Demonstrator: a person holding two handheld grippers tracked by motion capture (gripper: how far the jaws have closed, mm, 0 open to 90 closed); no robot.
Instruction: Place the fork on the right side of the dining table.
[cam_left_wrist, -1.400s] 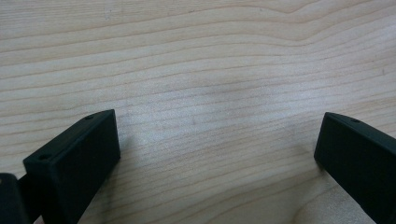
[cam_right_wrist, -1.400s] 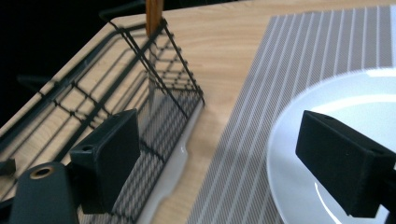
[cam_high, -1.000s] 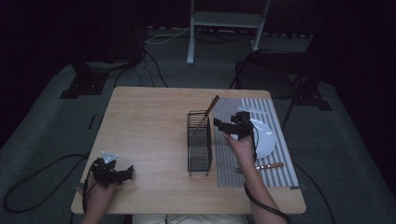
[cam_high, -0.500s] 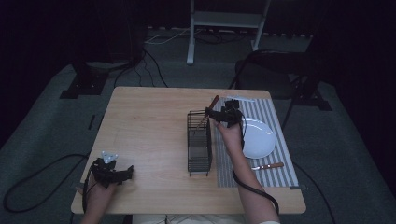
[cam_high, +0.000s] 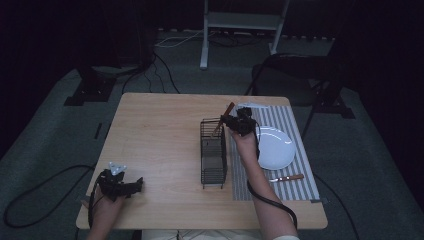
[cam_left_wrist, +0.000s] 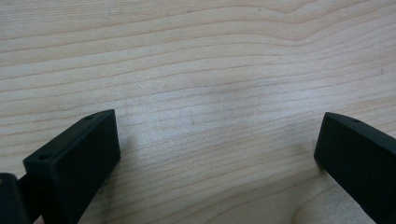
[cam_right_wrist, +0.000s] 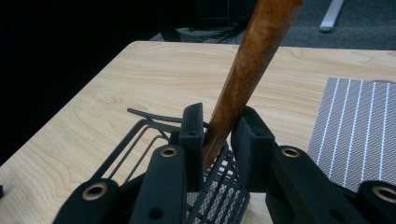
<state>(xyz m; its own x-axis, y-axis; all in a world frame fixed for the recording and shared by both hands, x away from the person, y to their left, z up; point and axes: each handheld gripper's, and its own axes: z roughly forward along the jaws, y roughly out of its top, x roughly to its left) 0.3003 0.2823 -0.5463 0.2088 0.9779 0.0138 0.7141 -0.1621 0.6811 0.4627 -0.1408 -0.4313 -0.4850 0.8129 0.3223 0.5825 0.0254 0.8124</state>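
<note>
The left gripper (cam_high: 134, 186) rests low over the near left corner of the wooden table (cam_high: 160, 125); in the left gripper view its jaws stand wide apart over bare wood and grip nothing. A black wire rack (cam_high: 213, 152) stands near the table's middle, just left of a striped mat (cam_high: 300, 175). The right gripper (cam_high: 226, 120) is held over the rack's far end, its jaws closed on a brown wooden handle (cam_right_wrist: 252, 65) that tilts up and away, lower end inside the rack. A white plate (cam_high: 275, 147) lies on the mat to the right of that hand. A wooden-handled knife (cam_high: 286, 177) lies on the mat near the plate's near edge.
</note>
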